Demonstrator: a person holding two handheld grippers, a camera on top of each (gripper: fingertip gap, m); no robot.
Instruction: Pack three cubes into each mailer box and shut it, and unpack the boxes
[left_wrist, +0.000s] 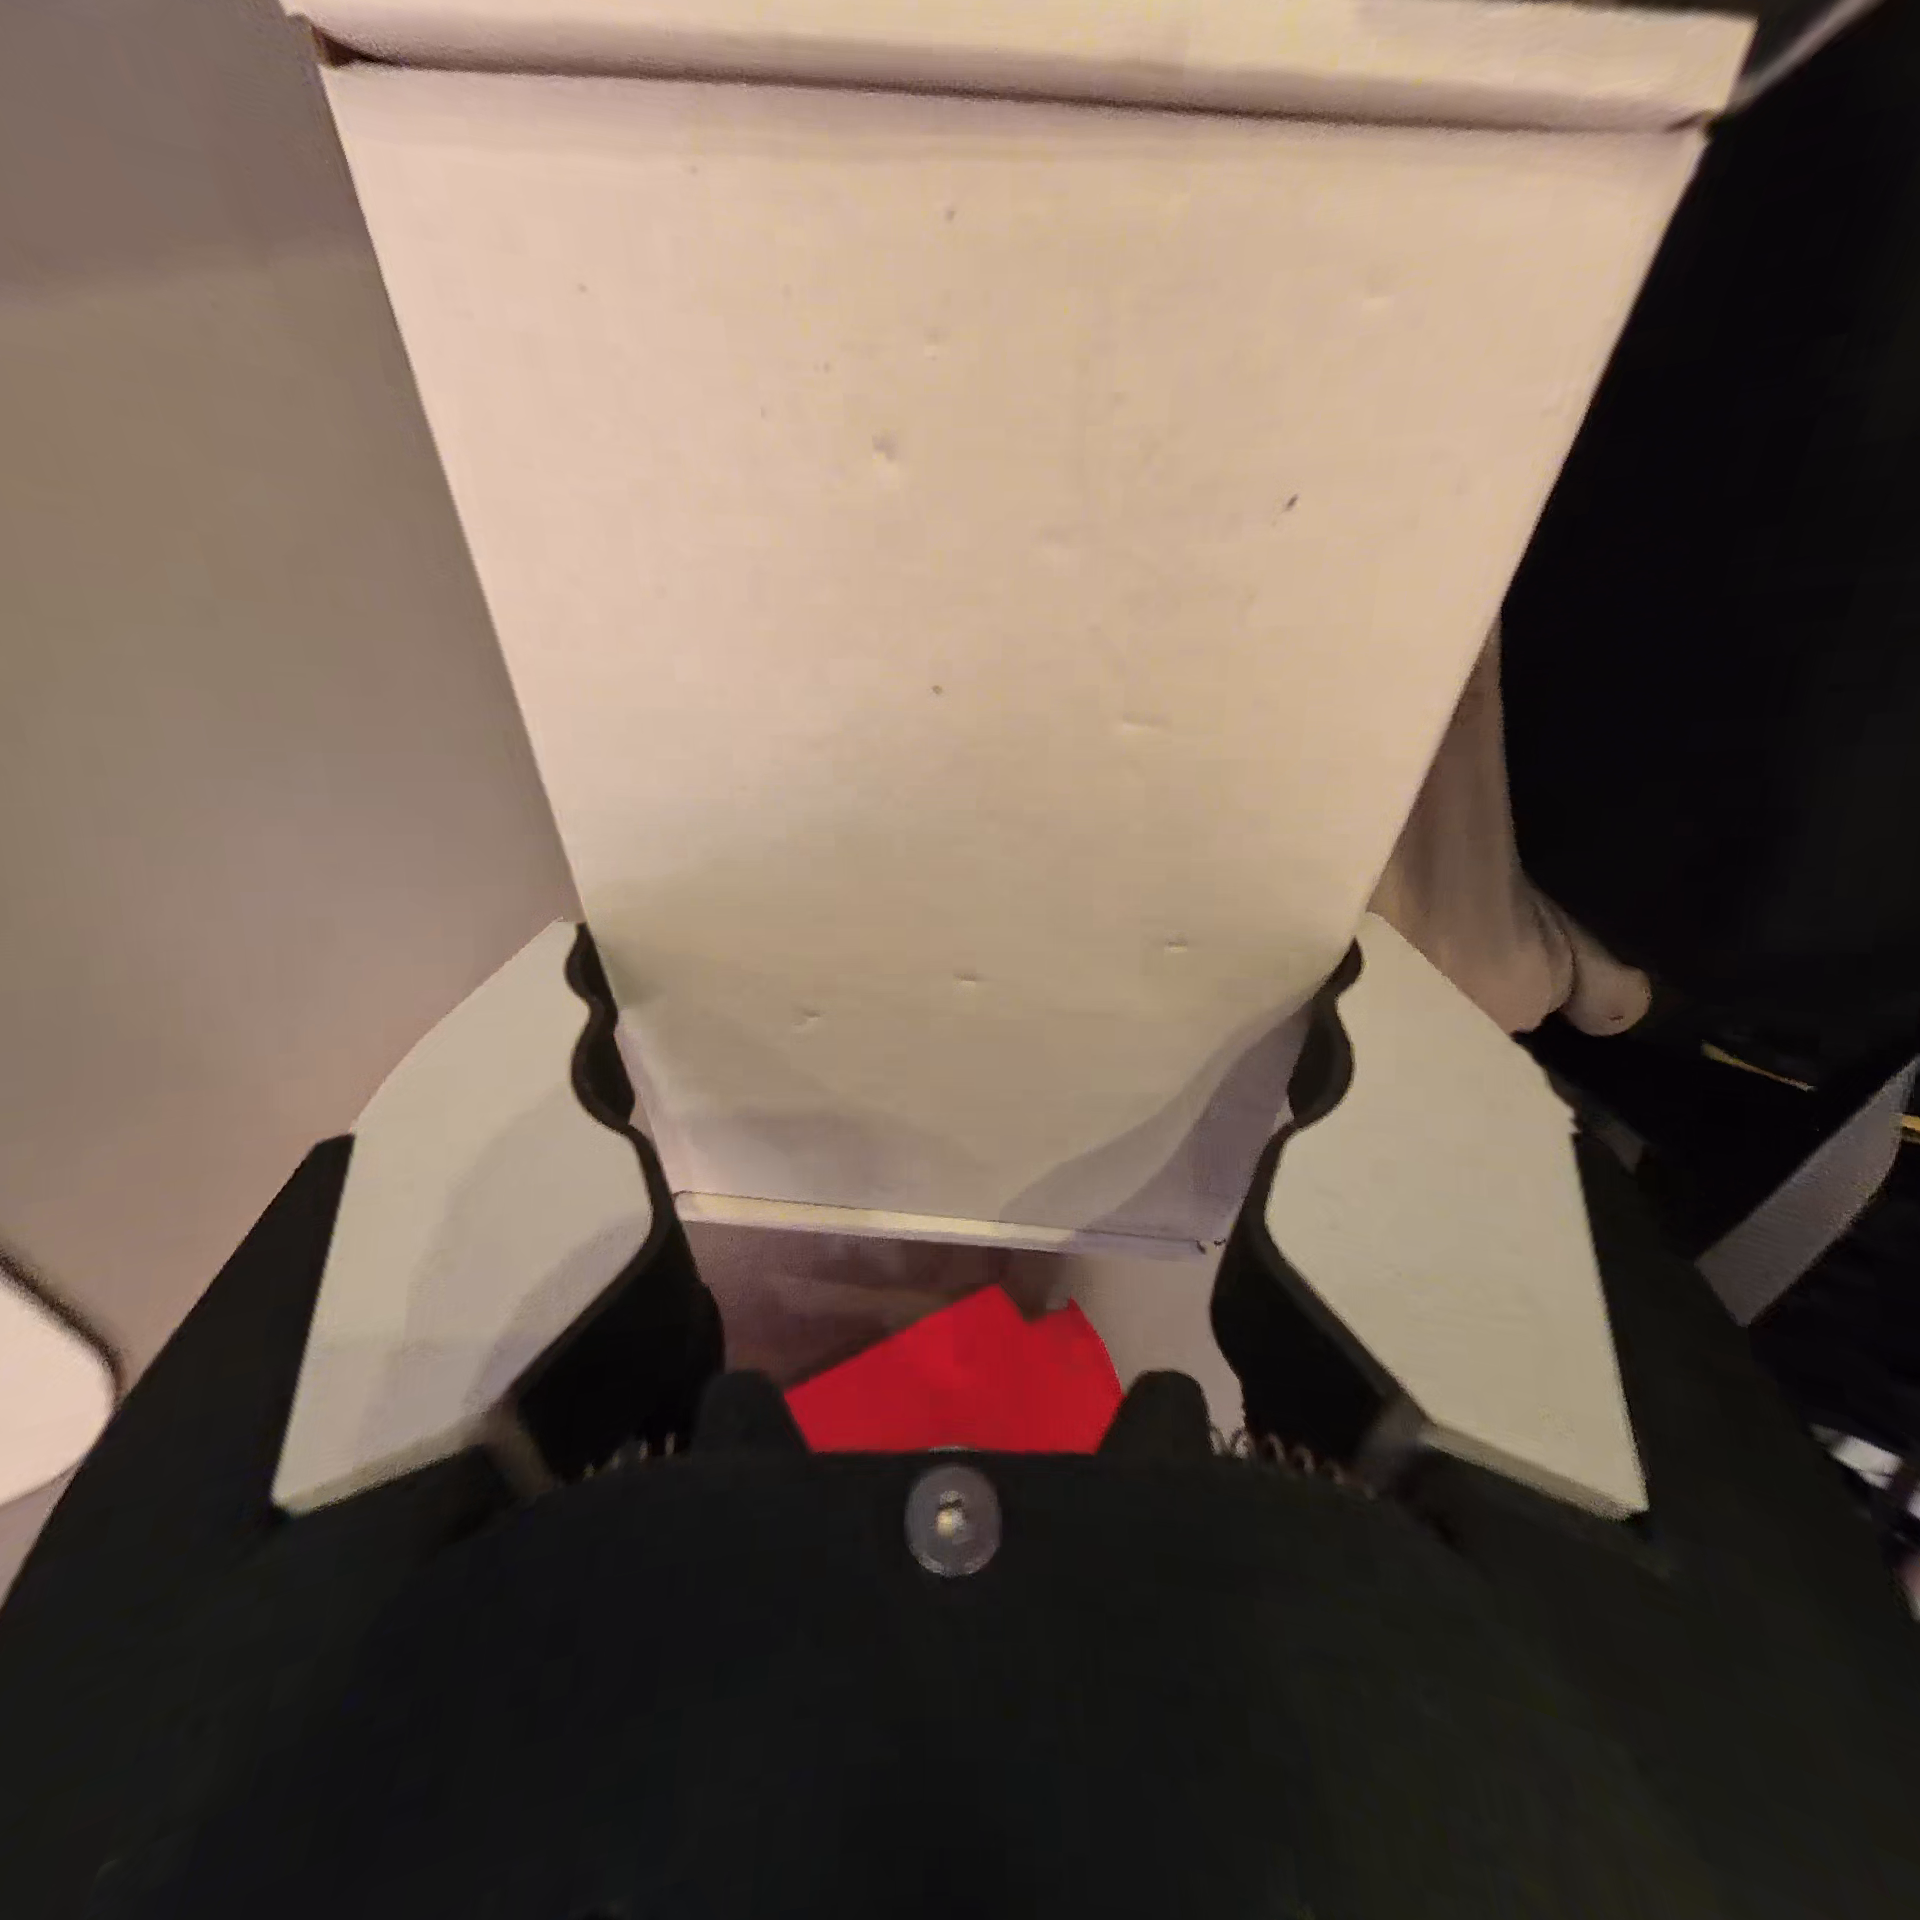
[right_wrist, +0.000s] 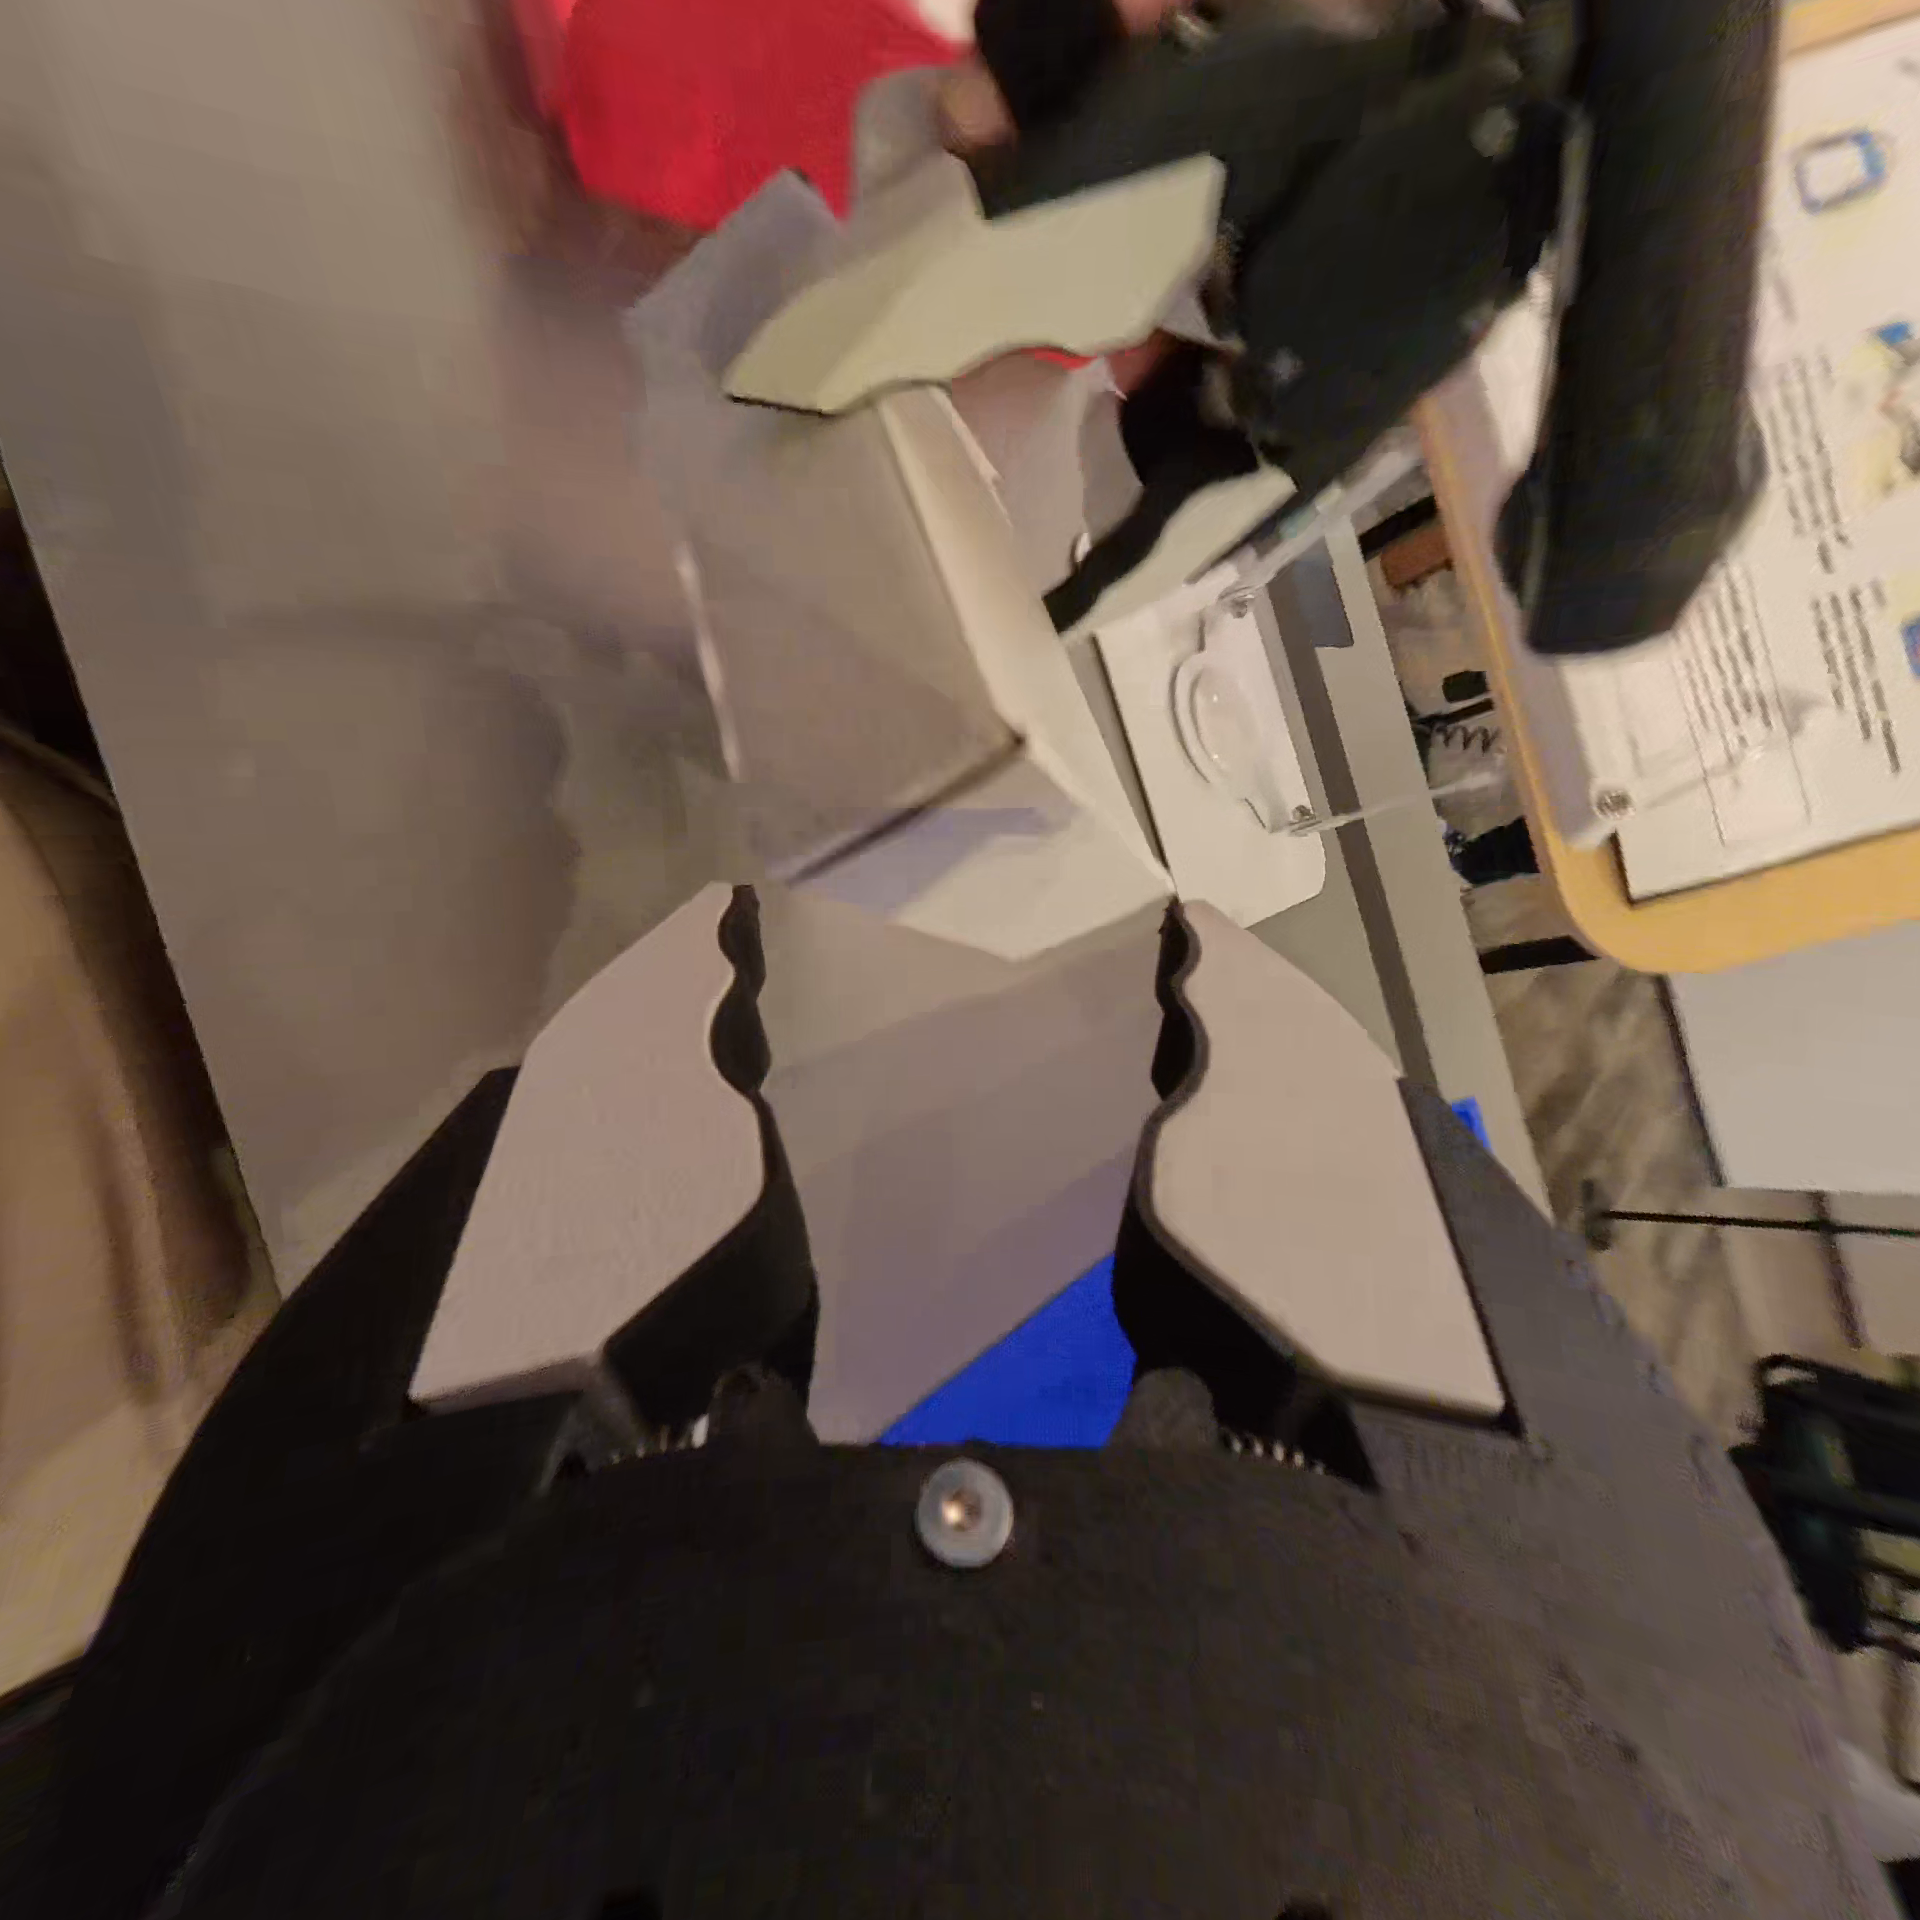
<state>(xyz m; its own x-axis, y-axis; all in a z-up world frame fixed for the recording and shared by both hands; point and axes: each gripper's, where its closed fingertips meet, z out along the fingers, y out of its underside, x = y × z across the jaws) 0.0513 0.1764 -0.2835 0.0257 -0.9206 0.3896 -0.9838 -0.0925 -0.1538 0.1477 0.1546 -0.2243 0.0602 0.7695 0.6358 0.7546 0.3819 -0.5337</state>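
Observation:
A white mailer box (left_wrist: 935, 520) fills the left wrist view, its lid down. My left gripper (left_wrist: 966, 945) has its fingers spread wide and pressed on the box's two sides. The right wrist view shows that gripper (right_wrist: 904, 499) clamped across the tilted box (right_wrist: 883, 644). A red cube (left_wrist: 956, 1382) lies below the box's near end, and red also shows past the box (right_wrist: 727, 114). My right gripper (right_wrist: 956, 904) is open at the box's near corner, with nothing held between its fingers. A blue cube (right_wrist: 1039, 1371) lies under it.
The pale grey table (right_wrist: 312, 520) extends to the left. A white plastic item (right_wrist: 1216, 727) sits at the table's right edge. A wooden board with printed sheets (right_wrist: 1714, 644) lies beyond. A person's hand (left_wrist: 1486, 883) is right of the box.

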